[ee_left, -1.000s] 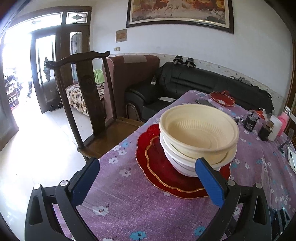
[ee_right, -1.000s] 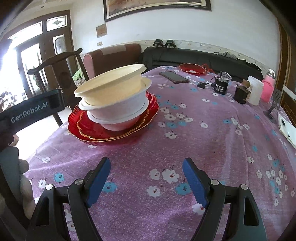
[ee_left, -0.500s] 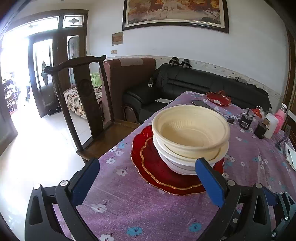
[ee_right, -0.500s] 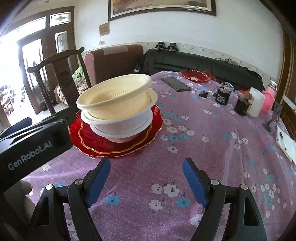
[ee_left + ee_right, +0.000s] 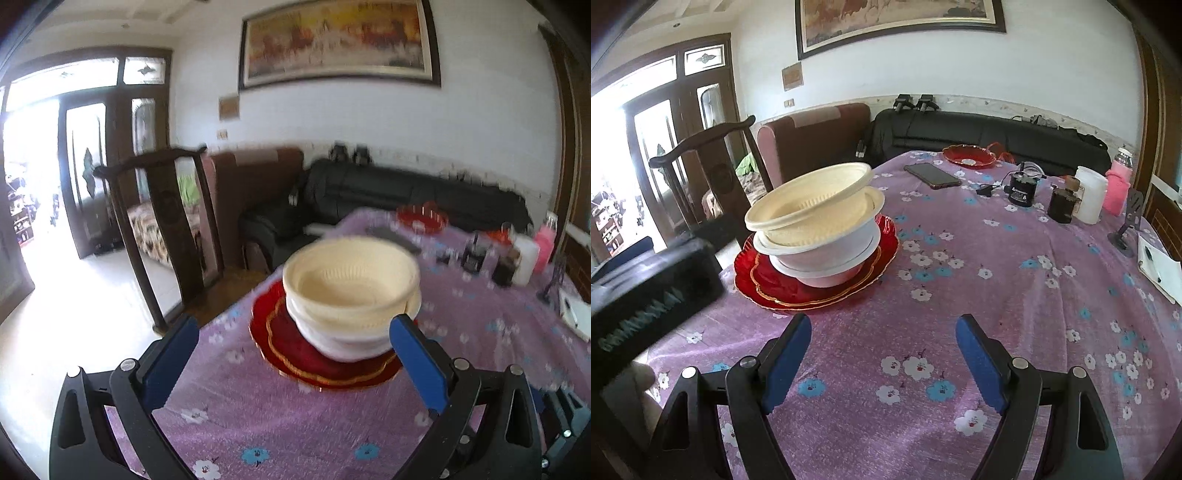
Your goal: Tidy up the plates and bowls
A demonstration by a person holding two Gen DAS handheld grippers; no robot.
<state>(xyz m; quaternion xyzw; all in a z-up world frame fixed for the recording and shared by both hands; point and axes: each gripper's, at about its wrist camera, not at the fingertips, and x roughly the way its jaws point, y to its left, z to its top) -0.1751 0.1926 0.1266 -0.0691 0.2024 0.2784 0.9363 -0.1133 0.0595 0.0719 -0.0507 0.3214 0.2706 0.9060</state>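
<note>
Centrally, a bowl stack (image 5: 816, 225) leans on red plates (image 5: 886, 240), left of frame centre; bowls look light, thin-walled, tippy, so grip a rim. Left gripper (image 5: 291, 354) and right gripper (image 5: 882, 354) gape wide, empty
</note>
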